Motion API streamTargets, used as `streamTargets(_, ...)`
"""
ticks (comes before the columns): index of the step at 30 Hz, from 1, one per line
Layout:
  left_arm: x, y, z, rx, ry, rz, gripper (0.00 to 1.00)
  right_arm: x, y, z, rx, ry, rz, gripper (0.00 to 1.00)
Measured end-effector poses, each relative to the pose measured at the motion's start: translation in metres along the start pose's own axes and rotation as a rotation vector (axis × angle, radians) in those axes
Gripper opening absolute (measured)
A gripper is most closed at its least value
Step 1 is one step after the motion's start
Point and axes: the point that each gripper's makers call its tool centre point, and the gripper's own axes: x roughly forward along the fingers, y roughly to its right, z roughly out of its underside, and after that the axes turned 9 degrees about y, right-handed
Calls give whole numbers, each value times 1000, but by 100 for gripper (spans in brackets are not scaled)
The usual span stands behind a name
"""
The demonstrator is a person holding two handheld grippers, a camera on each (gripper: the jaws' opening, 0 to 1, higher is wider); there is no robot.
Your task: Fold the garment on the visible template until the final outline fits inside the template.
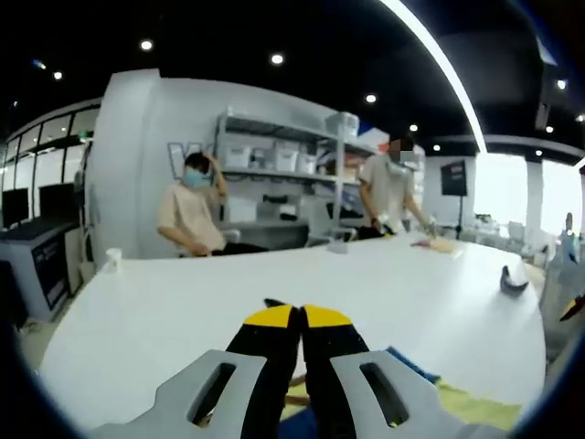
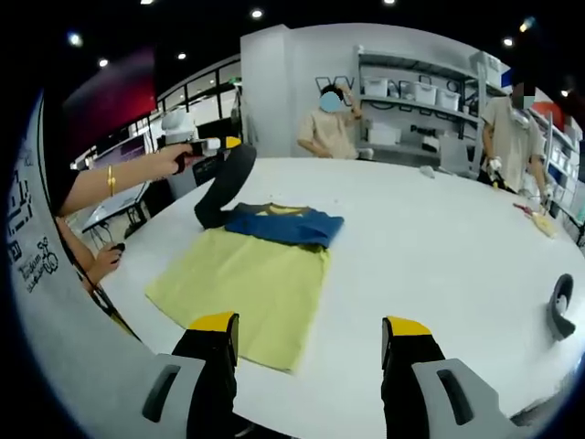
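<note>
**Over the yellow template: blue garment bunched at far end, fold check**

On the white table (image 2: 430,238), the yellow template (image 2: 247,288) lies flat just ahead of my right gripper (image 2: 311,334), whose jaws stand spread wide with nothing between them. The blue garment (image 2: 283,224) sits folded on the template's far end, away from me, a yellow trim strip showing along its far edge. My left gripper (image 1: 297,320) has its jaws pressed together; I cannot tell whether any cloth is caught between them. Below its jaws a bit of blue and yellow fabric shows, so it hangs over the template's near part.

Orientation: the garment's long axis runs across the template's width, roughly at right angles to the template's own long axis, which points away from me toward the shelving (image 2: 420,101).

Risks, my judgement:
- The garment's right end seems to reach or just pass the template's right edge; the outline may not yet fit.
- Tugging that end could drag the loose template across the table.
- A dark curved object (image 2: 224,183) rests touching the template's far left corner; snagging it could disturb the fold.
</note>
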Motion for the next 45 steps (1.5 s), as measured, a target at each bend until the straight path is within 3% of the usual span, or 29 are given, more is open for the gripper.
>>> streamTargets(5,14,27,11,-1,-3,35,0,-7,7,2,10,0,21,60)
streamTargets(16,23,90,59,8,-86,133,0,-20,13,10,49,-12,46,60)
streamTargets(26,27,108,97,17,-163,154,0,-18,17,12,62,-16,47,60)
streamTargets(35,22,126,145,1,-263,217,0,-16,18,12,73,-15,37,60)
streamTargets(41,21,141,153,10,-305,259,0,-11,20,10,69,-11,23,60)
streamTargets(45,18,148,153,-29,-300,287,0,-8,19,8,70,-4,16,59)
